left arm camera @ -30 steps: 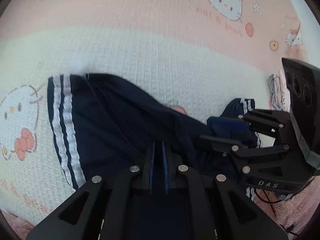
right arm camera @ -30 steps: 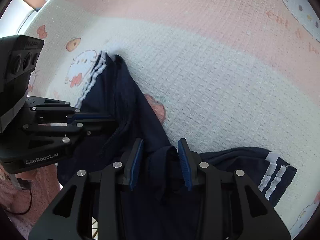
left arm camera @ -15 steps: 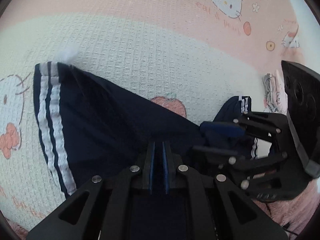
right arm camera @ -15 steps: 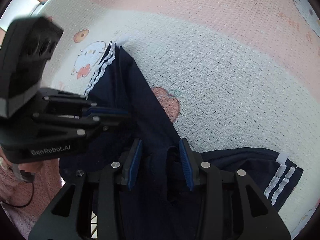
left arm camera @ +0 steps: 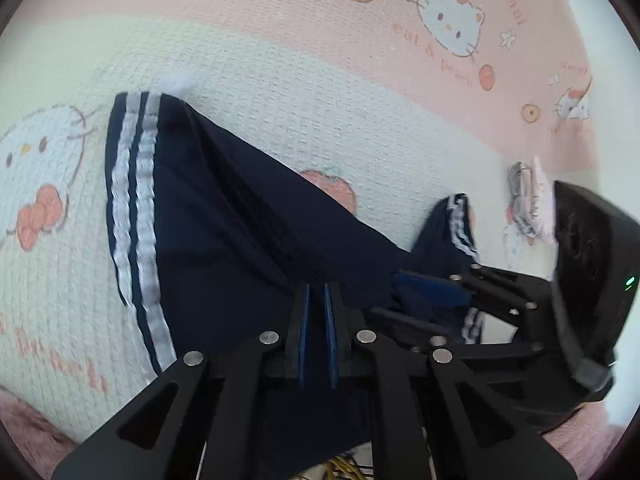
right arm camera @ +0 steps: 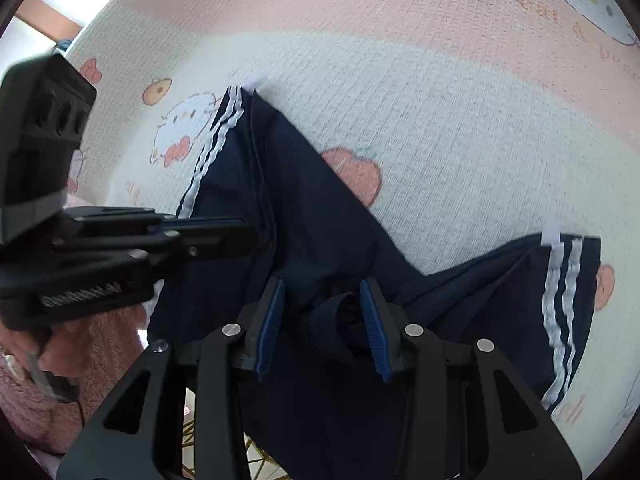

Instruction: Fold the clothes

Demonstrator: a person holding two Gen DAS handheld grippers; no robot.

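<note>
While its blue-padded jaws pinch tight on the waist edge of the navy-blue soft fabric shorts with white side stripes (left arm camera: 224,216), the left gripper (left arm camera: 316,320) holds cloth; the right gripper (right arm camera: 322,320) stands parted around a bunched fold. Limp and light, the garment should drape, so hems and waistband look the best holds. Its legs splay away across the pink-and-cream cartoon-print waffle blanket (right arm camera: 420,128)

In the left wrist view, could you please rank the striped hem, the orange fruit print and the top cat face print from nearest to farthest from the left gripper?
1. Orange fruit print: just above the left gripper, at the navy fabric's edge.
2. Striped hem: off to the left.
3. Top cat face print: upper right, on the pink band.
</note>
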